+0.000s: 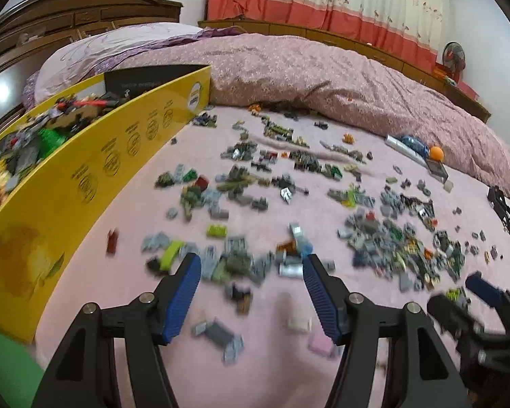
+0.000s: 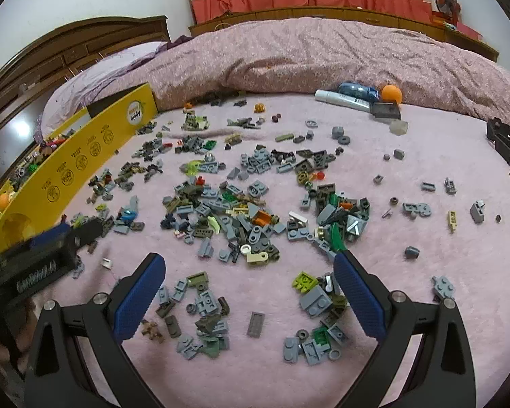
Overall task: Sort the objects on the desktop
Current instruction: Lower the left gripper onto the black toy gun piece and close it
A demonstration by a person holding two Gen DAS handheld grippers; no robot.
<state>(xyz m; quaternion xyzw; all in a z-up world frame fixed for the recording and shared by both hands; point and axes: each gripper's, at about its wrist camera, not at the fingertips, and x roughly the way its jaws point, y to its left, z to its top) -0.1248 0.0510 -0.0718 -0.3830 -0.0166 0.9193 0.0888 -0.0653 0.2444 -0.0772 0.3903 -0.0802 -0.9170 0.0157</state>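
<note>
Left wrist view: left gripper (image 1: 251,265) hovering spread wide, empty, over blurred toy bricks (image 1: 241,265) beside yellow box (image 1: 85,183).
Right wrist view: right gripper (image 2: 248,268) also gaping, empty; risking scattering small bricks (image 2: 234,224) on pink blanket (image 2: 442,323).

You have one yellow cardboard box (image 2: 85,156), two orange balls, one by the quilt (image 2: 391,93) and one inside the box (image 2: 3,200), one white tube (image 2: 340,99), and plastic building bricks (image 2: 241,217) too many to count.
</note>
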